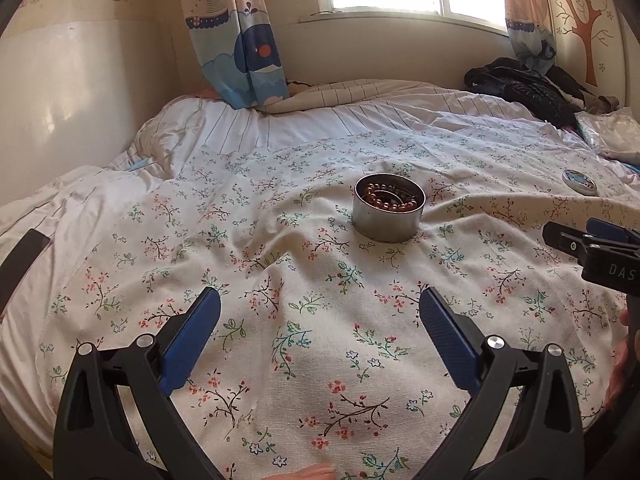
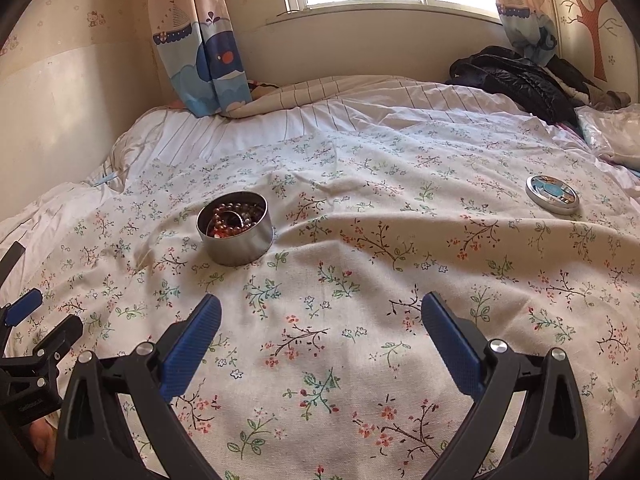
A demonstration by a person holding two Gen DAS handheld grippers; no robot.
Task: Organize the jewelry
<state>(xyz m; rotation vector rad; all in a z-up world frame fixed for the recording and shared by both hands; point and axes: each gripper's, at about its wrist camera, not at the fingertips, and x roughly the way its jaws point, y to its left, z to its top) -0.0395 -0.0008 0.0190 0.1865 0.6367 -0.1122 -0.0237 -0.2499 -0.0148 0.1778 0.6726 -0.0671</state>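
Jewelry tin [image 1: 389,213] sits open on the floral bedspread [image 1: 312,360], bead bracelet [image 1: 394,197] coiled inside. From the left gripper [image 1: 320,308] it's ahead of the jaws, slightly toward the right finger, well apart. From the right gripper [image 2: 321,312] the tin [image 2: 236,229] is ahead, off past the left finger. Lid [image 2: 553,194] lies flat far ahead-right of the right jaws, well apart from the tin. Both grippers' jaws spread wide, holding nothing, above the bedspread. Dark jacket [image 2: 516,76] heaped far back right
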